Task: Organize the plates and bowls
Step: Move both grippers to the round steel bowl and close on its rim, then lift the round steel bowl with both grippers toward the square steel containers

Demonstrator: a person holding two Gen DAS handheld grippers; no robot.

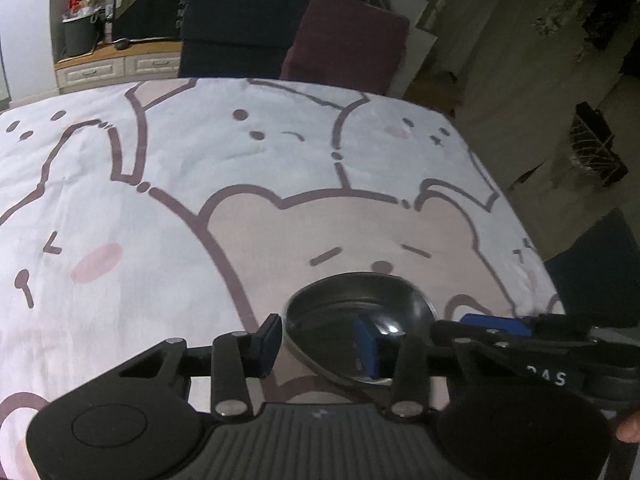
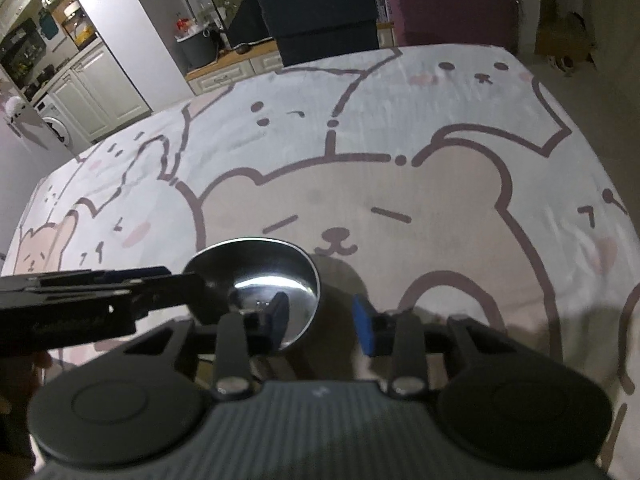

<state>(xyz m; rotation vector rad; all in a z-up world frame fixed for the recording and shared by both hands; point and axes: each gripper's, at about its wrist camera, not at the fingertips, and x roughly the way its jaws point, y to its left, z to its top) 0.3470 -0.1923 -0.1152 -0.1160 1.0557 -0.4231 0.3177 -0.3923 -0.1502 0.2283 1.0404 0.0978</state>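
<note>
In the left wrist view, lower middle of the frame, your left gripper straddles the near-left rim of the steel bowl: 1 blue pad sits outside the wall, the other inside the basin. A gap shows on both sides, so the pads are partly closed around the rim but not yet pressing on it, as far as you can see. The right gripper pokes in at the lower right edge of that frame, at the bowl's far side.

In the right wrist view the bowl lies lower left of centre on the bear-print cloth. Your right gripper also straddles the wall, 1 finger inside, 1 outside, half open, nothing clamped yet.

The risk is the thin, slick, curved rim: if 1 side bites before the other, the bowl will likely tip or skid. The soft cloth may also drag and bunch under it.
</note>
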